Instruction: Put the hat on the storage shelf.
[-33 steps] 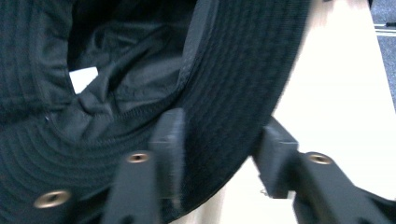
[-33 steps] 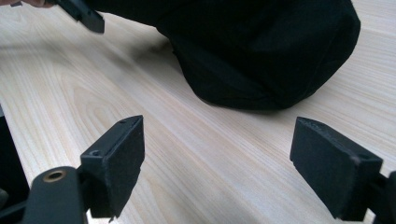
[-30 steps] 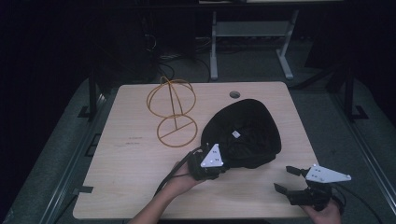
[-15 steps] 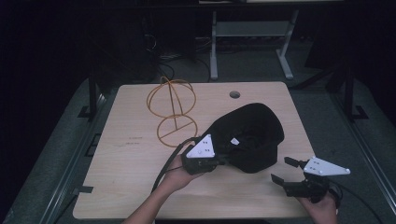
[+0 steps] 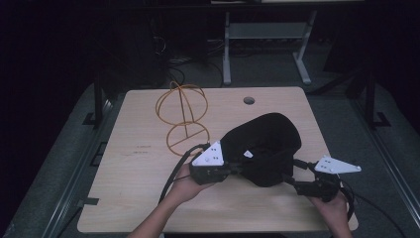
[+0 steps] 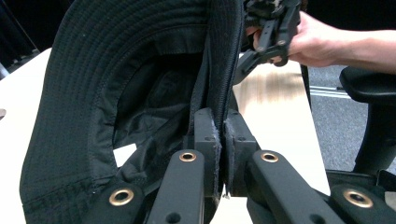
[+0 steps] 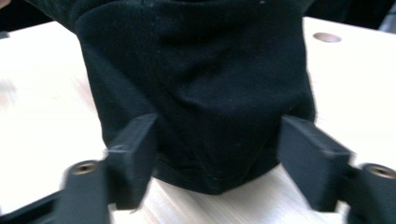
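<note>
High view shows the black hat on the right half of the wooden table, now lifted a little toward the wire stand. Left gripper is clamped on the hat brim. Right gripper has moved closer, its jaws spread wide on both sides of the hat cloth.

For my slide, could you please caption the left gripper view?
Left gripper shut on black hat brim; right gripper close behind.
</note>
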